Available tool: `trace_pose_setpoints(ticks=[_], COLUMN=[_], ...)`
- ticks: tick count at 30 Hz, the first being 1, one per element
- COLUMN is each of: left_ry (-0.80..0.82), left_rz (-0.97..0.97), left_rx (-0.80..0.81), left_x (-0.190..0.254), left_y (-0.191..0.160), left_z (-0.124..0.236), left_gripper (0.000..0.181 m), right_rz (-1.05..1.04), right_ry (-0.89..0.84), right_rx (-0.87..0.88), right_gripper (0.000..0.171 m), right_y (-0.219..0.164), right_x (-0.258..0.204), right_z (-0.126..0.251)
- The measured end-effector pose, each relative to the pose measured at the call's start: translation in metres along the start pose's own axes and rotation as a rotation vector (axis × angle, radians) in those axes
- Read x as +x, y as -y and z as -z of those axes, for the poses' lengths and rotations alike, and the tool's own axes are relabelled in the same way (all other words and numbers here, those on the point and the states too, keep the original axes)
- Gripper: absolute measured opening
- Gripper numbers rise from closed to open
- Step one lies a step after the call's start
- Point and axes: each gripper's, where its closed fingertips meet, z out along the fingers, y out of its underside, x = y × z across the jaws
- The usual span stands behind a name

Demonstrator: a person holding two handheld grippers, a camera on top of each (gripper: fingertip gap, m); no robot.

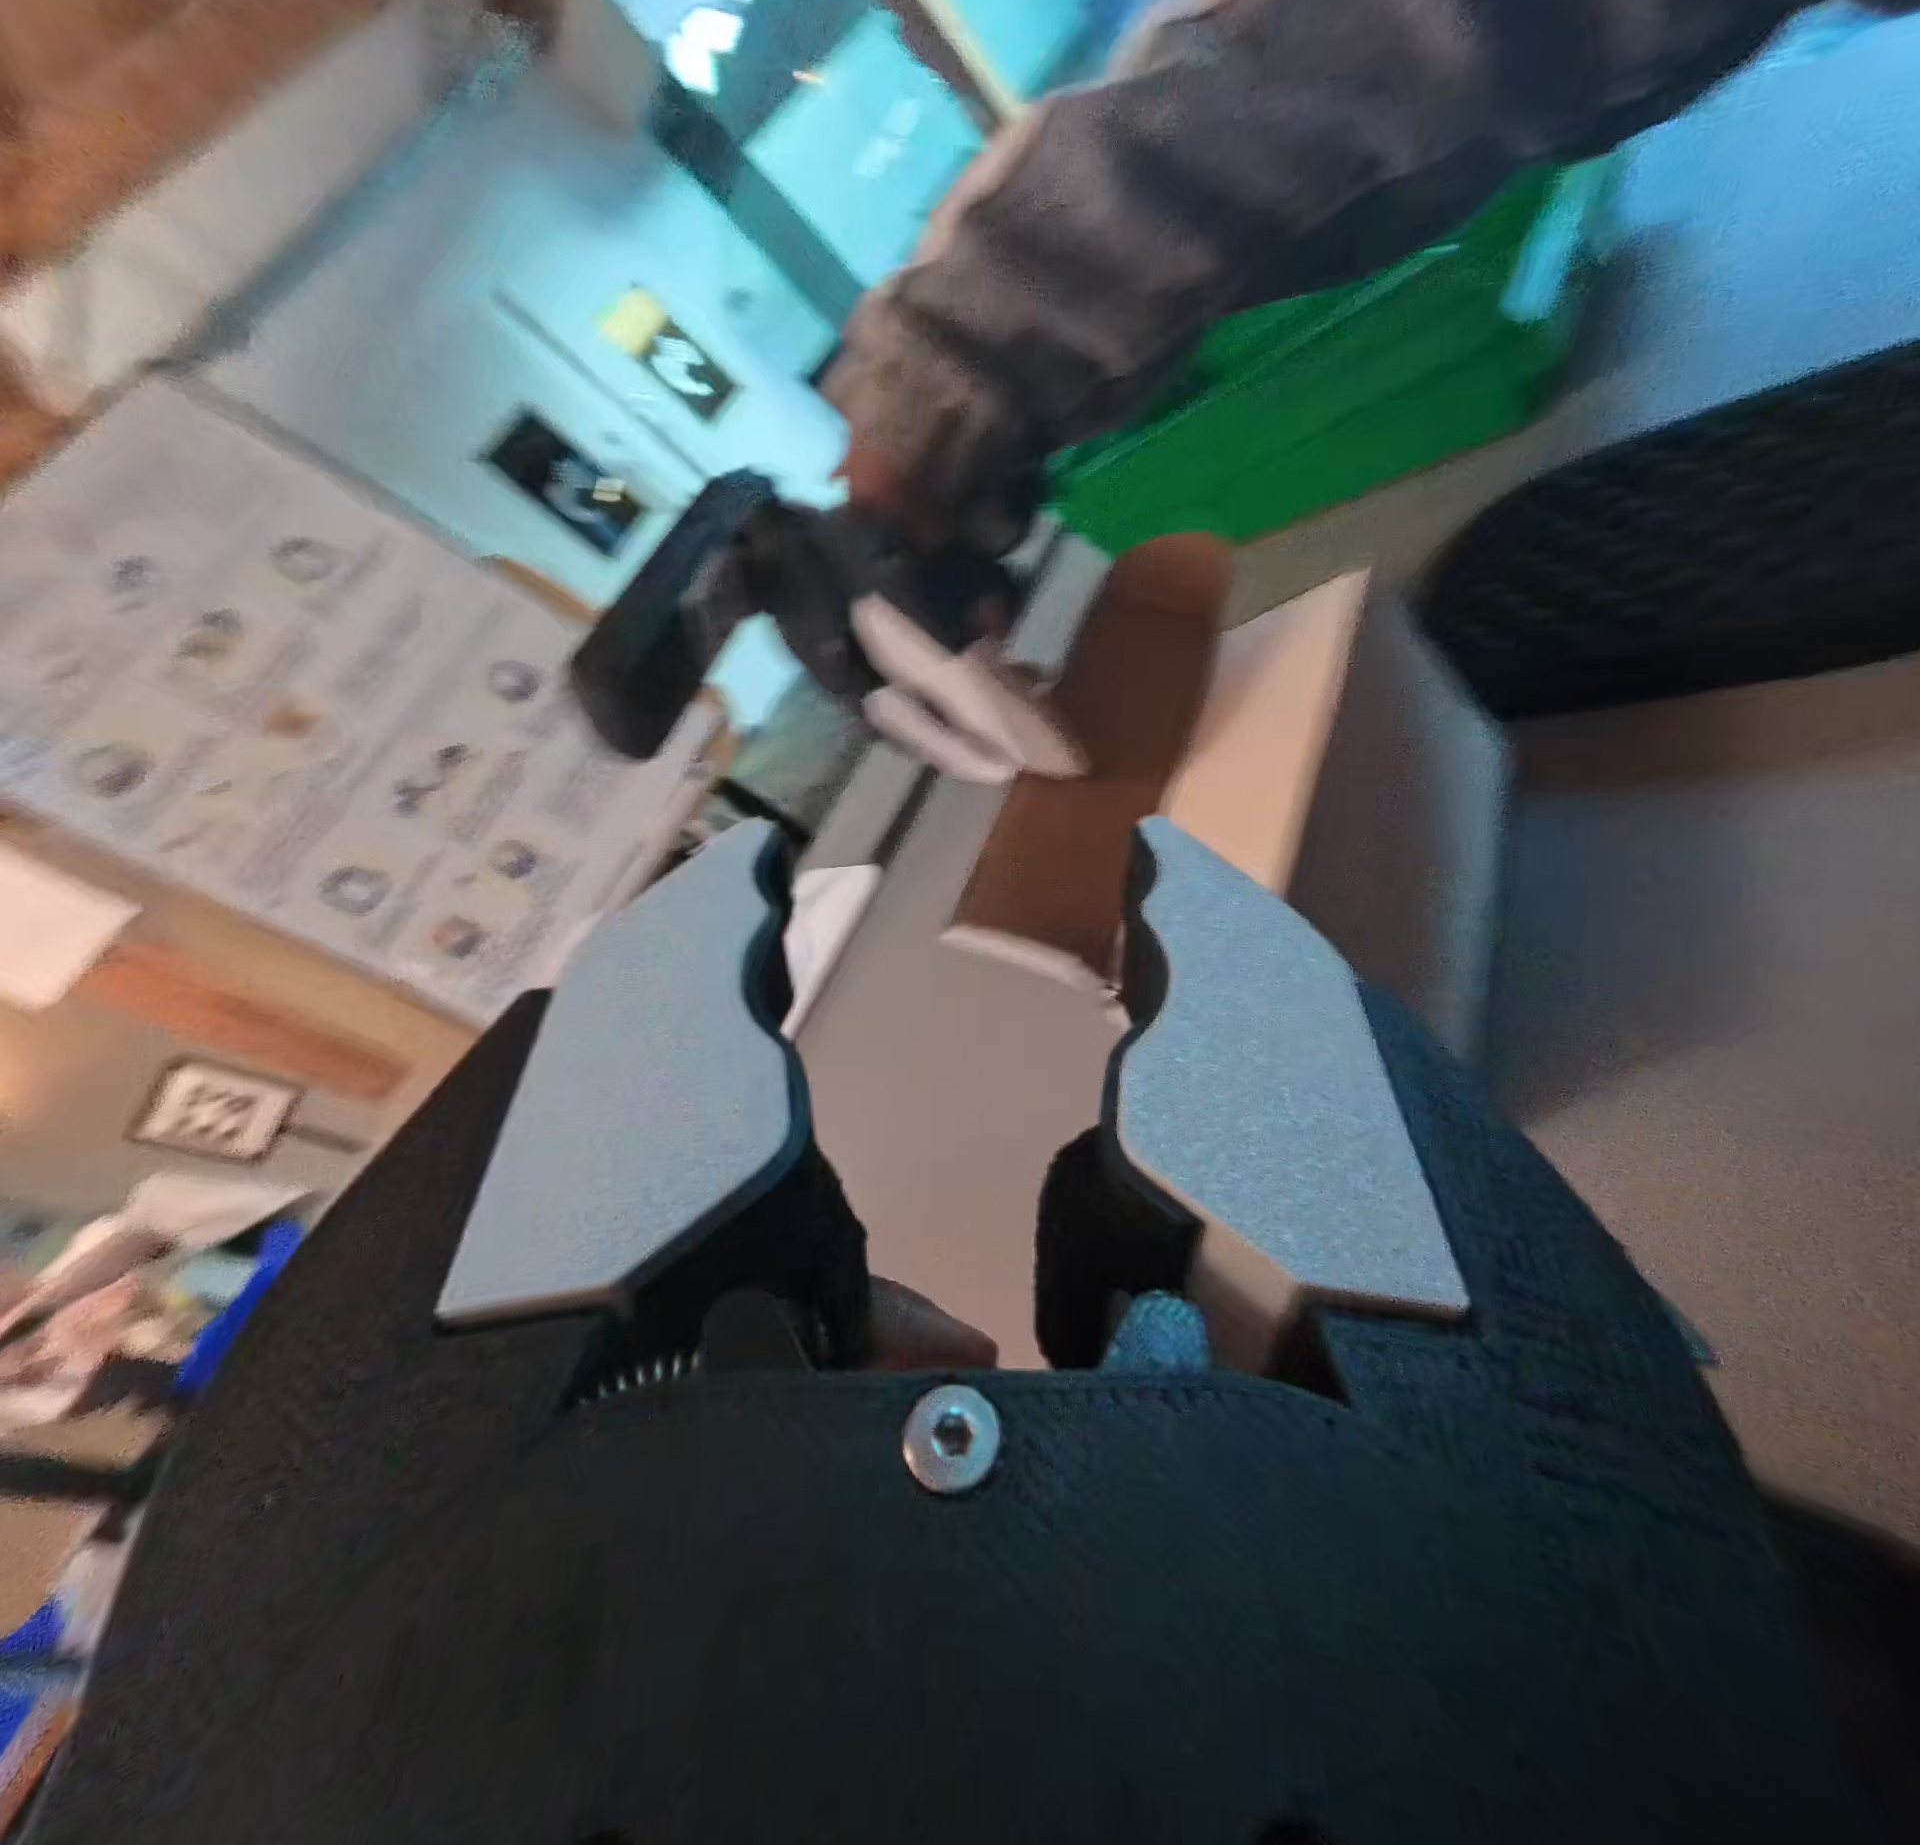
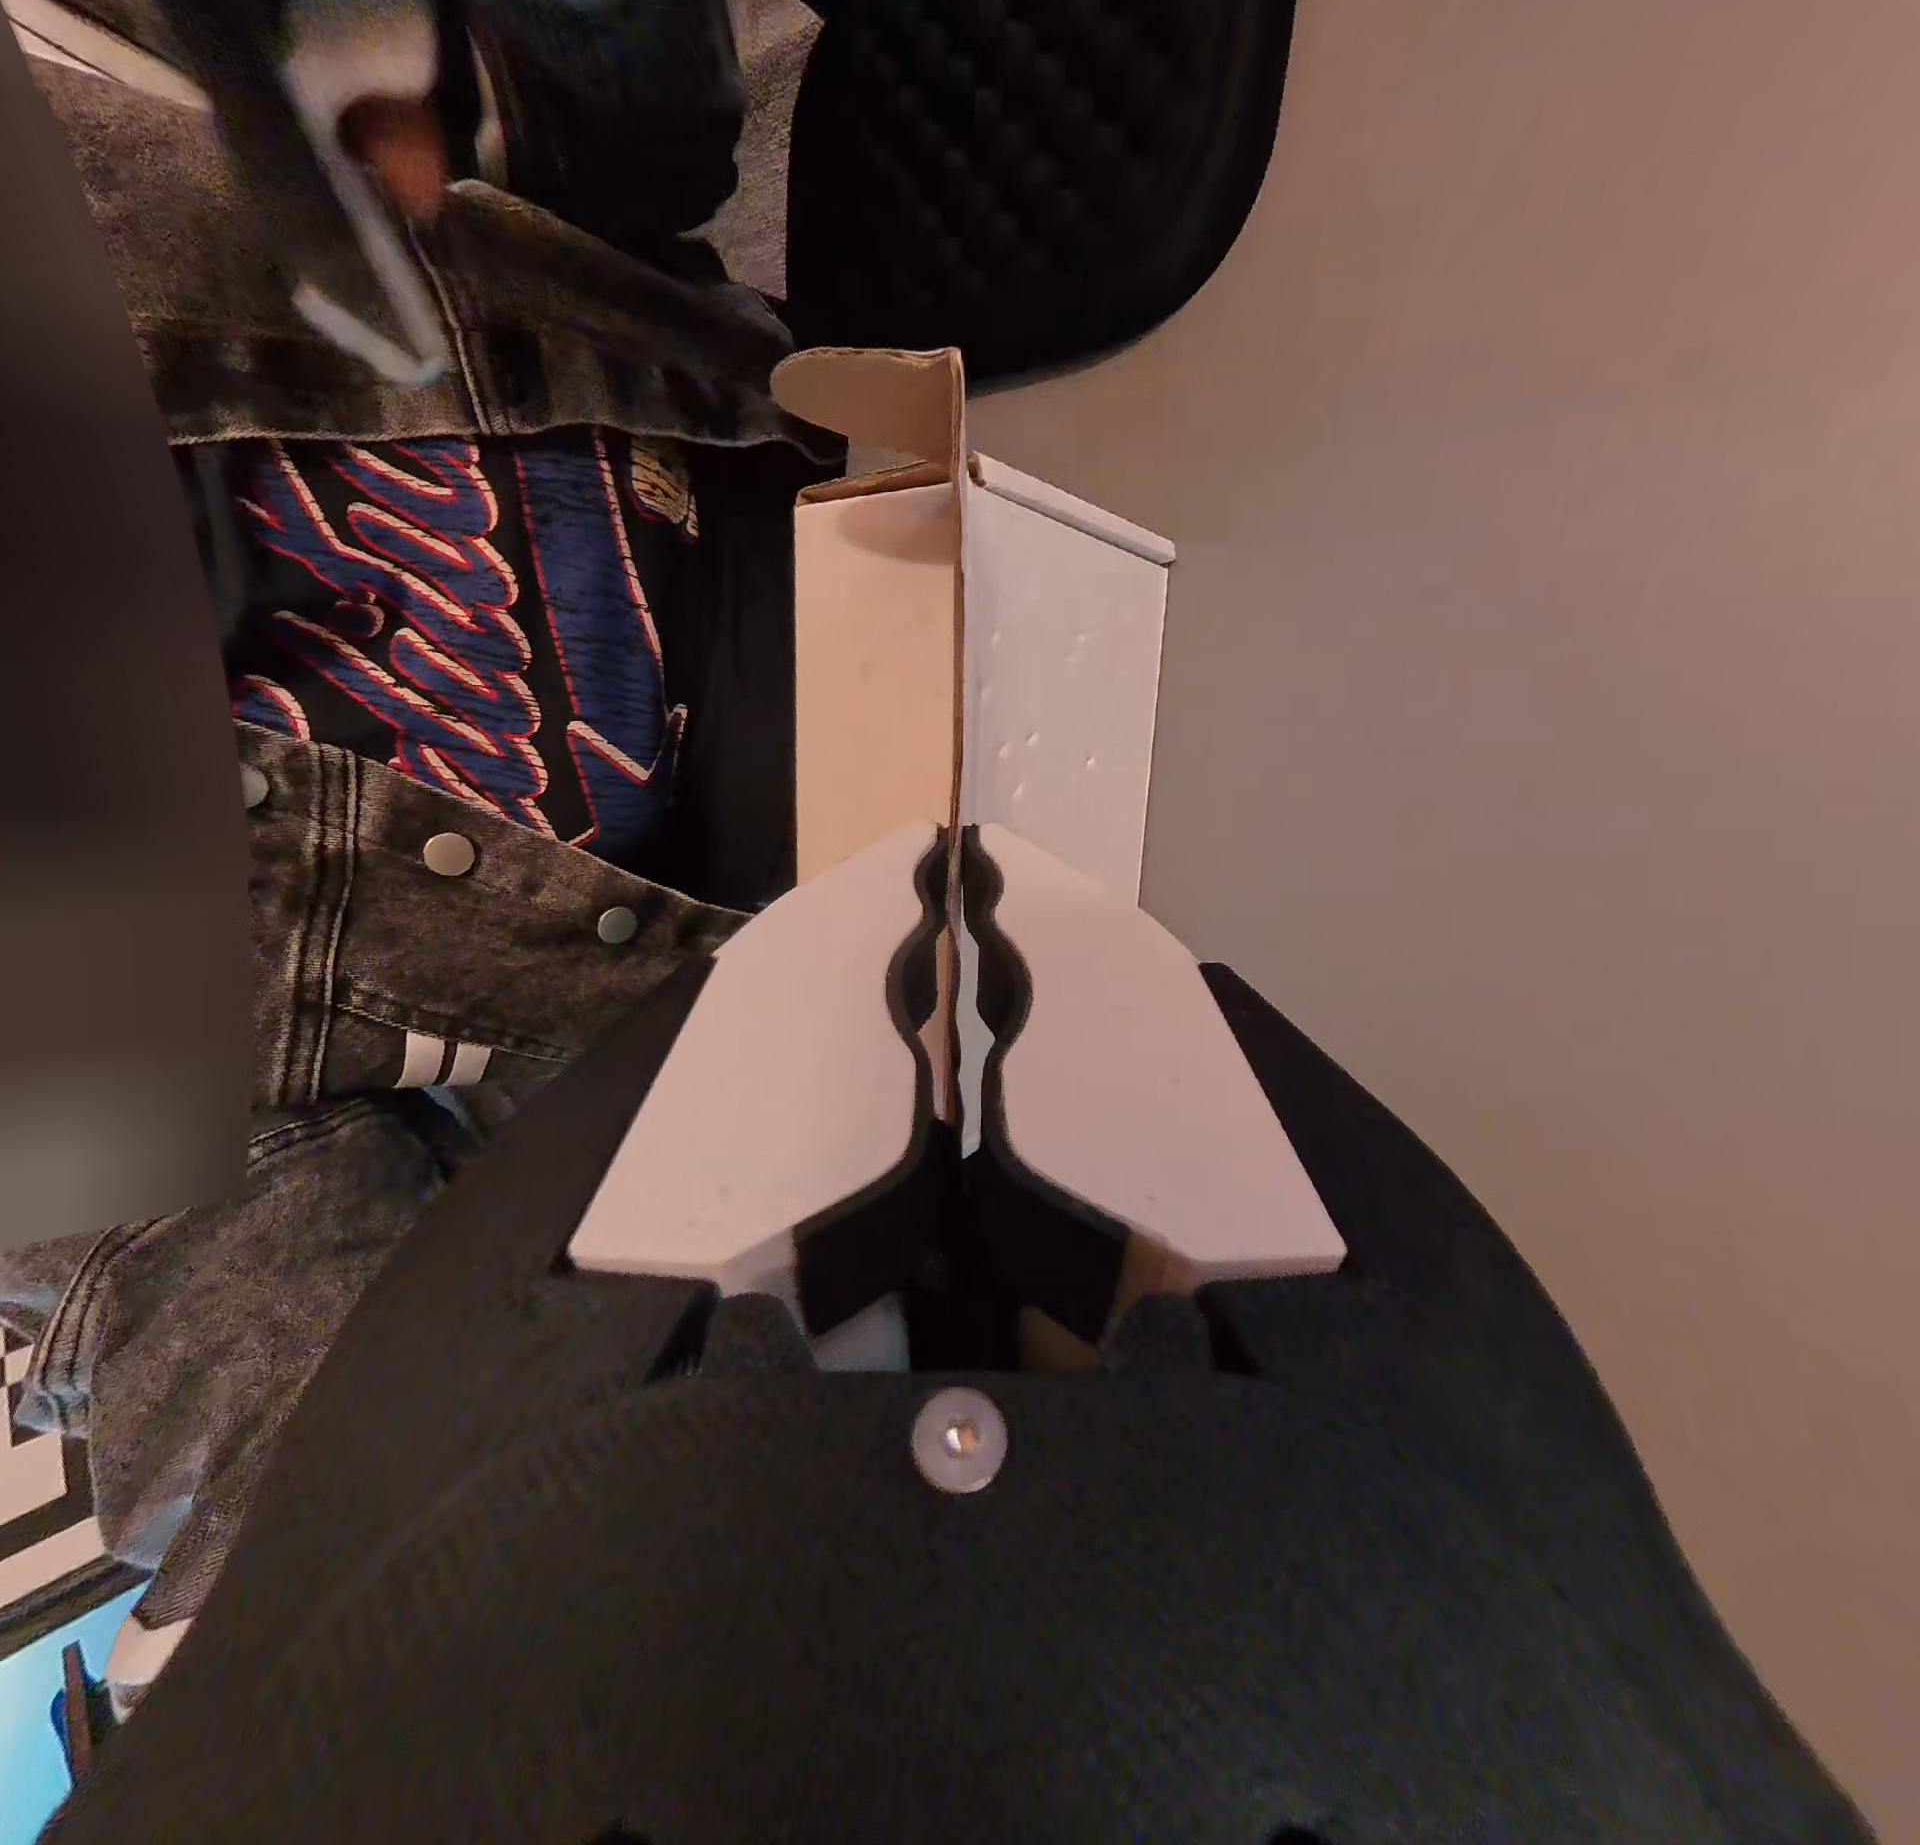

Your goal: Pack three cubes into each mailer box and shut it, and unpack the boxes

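Up close, right gripper (image 2: 958, 845) pinched tight on thin lid flap (image 2: 954, 652) of white mailer box (image 2: 1060, 673), standing on table (image 2: 1558, 756).
Cardboard looks light, stiff, bends easy; best hold flap edge.
Left gripper (image 1: 951, 839) wide open, holds nothing, near box.
Only left view shows green bin (image 1: 1299, 413) far off; only right view shows pinch.
No cubes seen.

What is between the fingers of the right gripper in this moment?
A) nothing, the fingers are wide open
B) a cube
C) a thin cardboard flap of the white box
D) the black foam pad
C: the right gripper is shut on the edge-on flap of the white mailer box.
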Motion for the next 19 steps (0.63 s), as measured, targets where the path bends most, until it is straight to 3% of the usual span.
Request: trace_pose_setpoints(ticks=[2, 4, 9, 19], left_ry=[-0.202, -0.316, -0.328, -0.366], left_rz=[0.008, -0.063, -0.322, -0.308], left_rx=[-0.107, -0.263, -0.579, -0.66], left_x=[0.042, 0.073, 0.092, 0.109], left_y=[0.014, 0.006, -0.023, -0.047], left_z=[-0.012, -0.032, -0.068, -0.078], left_gripper=[0.058, 0.058, 0.058, 0.053], right_rz=[-0.004, -0.01, -0.021, -0.01], right_ry=[-0.012, -0.022, -0.046, -0.097], right_rx=[0.004, 0.009, 0.016, 0.009], right_gripper=[0.002, 0.002, 0.002, 0.002], right_y=[0.0, 0.001, 0.001, 0.002], right_x=[0.001, 0.001, 0.0, 0.003], right_z=[0.0, 0.0, 0.001, 0.005])
